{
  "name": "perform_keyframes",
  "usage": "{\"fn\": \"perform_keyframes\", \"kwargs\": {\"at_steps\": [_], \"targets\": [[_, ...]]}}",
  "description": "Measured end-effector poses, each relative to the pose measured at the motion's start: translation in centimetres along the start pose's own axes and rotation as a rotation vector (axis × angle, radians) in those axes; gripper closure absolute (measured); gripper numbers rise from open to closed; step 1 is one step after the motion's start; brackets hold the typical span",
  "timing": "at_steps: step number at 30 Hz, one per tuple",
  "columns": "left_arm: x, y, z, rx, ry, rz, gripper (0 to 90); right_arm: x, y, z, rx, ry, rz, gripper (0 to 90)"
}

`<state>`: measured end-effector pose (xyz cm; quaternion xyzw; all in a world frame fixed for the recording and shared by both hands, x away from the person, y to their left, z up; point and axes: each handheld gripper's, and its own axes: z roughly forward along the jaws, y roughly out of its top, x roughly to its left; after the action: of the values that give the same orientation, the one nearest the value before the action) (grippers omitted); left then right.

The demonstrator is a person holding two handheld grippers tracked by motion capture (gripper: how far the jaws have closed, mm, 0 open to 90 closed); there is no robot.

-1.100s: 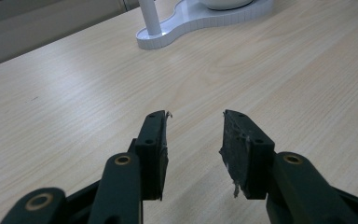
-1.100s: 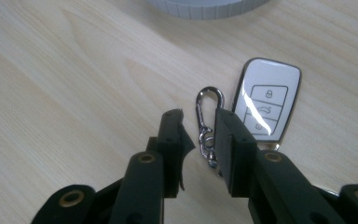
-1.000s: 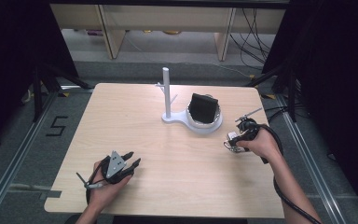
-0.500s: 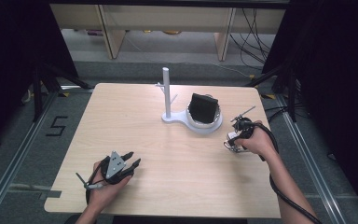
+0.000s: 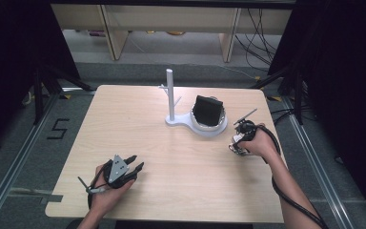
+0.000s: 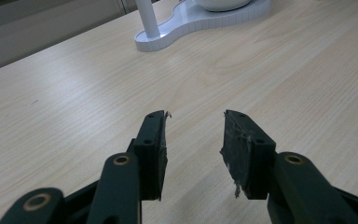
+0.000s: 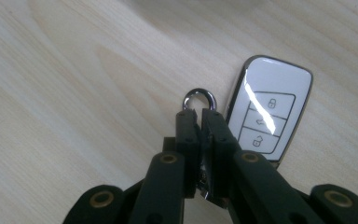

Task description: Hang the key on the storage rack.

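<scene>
Lower left of the high view, your left gripper (image 5: 134, 163) rests with jaws apart, empty. At right, your right gripper (image 7: 199, 116) pinches the metal ring (image 7: 199, 99) of a light, glossy, likely slippery key fob (image 7: 266, 109) lying on the table (image 5: 138, 124); grip the stiff ring. Beyond stands the white stand (image 5: 171, 98).

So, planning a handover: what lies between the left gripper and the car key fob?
Bare tabletop alone, by the high view, separates left gripper from car key fob.

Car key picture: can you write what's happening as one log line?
right hand-held gripper: shut on key ring | car key: on table | left hand-held gripper: open, empty
</scene>
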<state>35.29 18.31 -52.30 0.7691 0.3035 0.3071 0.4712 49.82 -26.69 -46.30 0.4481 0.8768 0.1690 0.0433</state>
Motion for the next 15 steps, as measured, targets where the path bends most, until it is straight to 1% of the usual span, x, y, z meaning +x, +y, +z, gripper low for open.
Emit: {"fn": "perform_keyframes", "kwargs": {"at_steps": [2, 3, 6, 8, 9, 10, 11, 12, 13, 15], "targets": [[-0.01, 0.0, 0.0, -0.001, 0.0, 0.002, 58.6, -0.04, -0.09, 0.28, 0.003, -0.006, -0.006, 84.4], [-0.02, 0.0, -0.01, 0.0, 0.0, 0.002, 58.6, 0.02, -0.08, 0.34, 0.014, 0.0, 0.0, 84.0], [-0.03, 0.0, -0.01, 0.0, -0.001, 0.002, 58.5, -0.03, -0.14, 0.56, 0.008, 0.001, 0.0, 83.1], [-0.04, 0.0, -0.01, 0.001, -0.001, 0.002, 58.6, 0.01, -0.12, 0.61, 0.016, 0.002, 0.005, 82.2], [-0.04, 0.0, -0.01, 0.001, -0.001, 0.002, 58.6, 0.15, -0.12, 0.58, 0.028, -0.002, 0.027, 81.4], [-0.03, 0.01, -0.03, 0.005, -0.002, 0.004, 58.6, -0.03, -0.14, 0.79, 0.014, -0.004, -0.004, 80.4], [-0.03, 0.01, -0.03, 0.005, -0.002, 0.004, 58.6, -0.03, -0.14, 0.79, 0.014, -0.004, -0.004, 80.4], [-0.12, -0.04, 0.07, -0.008, 0.011, 0.001, 58.6, 0.03, -0.13, 0.88, 0.016, -0.003, -0.003, 79.6], [-0.03, 0.02, -0.04, 0.008, -0.003, 0.007, 58.6, 0.07, -0.12, 0.93, 0.014, -0.005, -0.006, 79.2], [-0.06, 0.01, -0.02, 0.004, -0.003, 0.005, 58.6, 0.17, -0.06, 0.86, 0.019, -0.009, -0.006, 78.1]]}}
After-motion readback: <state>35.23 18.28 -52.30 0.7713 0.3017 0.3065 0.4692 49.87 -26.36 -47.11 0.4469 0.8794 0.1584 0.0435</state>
